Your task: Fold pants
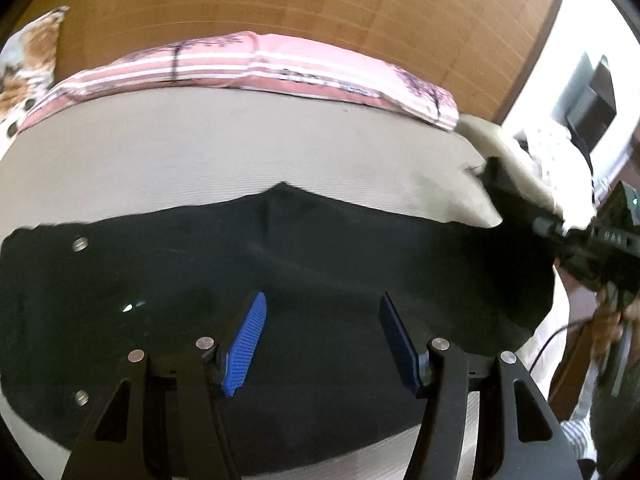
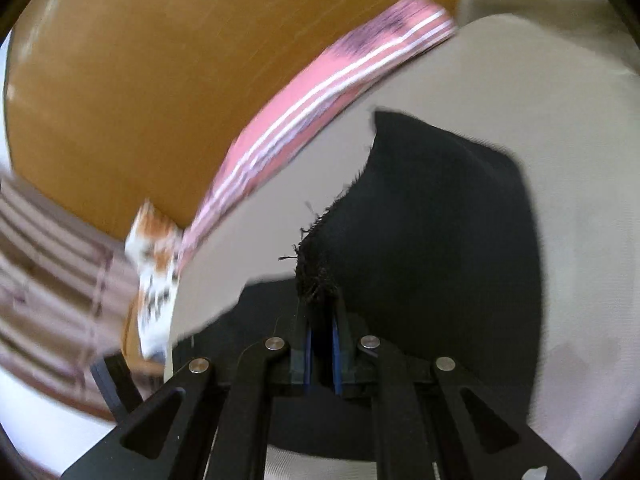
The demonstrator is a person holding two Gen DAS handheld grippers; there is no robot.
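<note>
Black pants (image 1: 280, 264) lie spread on a beige bed sheet (image 1: 200, 152), with metal buttons at the left. My left gripper (image 1: 322, 300) hovers just above the pants, its blue pads wide apart and empty. My right gripper (image 2: 322, 308) is shut on a frayed hem of the pants (image 2: 316, 276); the black cloth (image 2: 440, 220) stretches away from it across the sheet (image 2: 580, 200). The right gripper also shows in the left wrist view (image 1: 600, 248) at the right edge, holding cloth.
A pink striped pillow (image 1: 248, 64) lies along the far side against a wooden headboard (image 1: 320, 4). A floral cloth (image 1: 32, 60) sits at the far left. A rumpled beige blanket (image 1: 520, 160) lies at the right. The bed's edge is near the right gripper.
</note>
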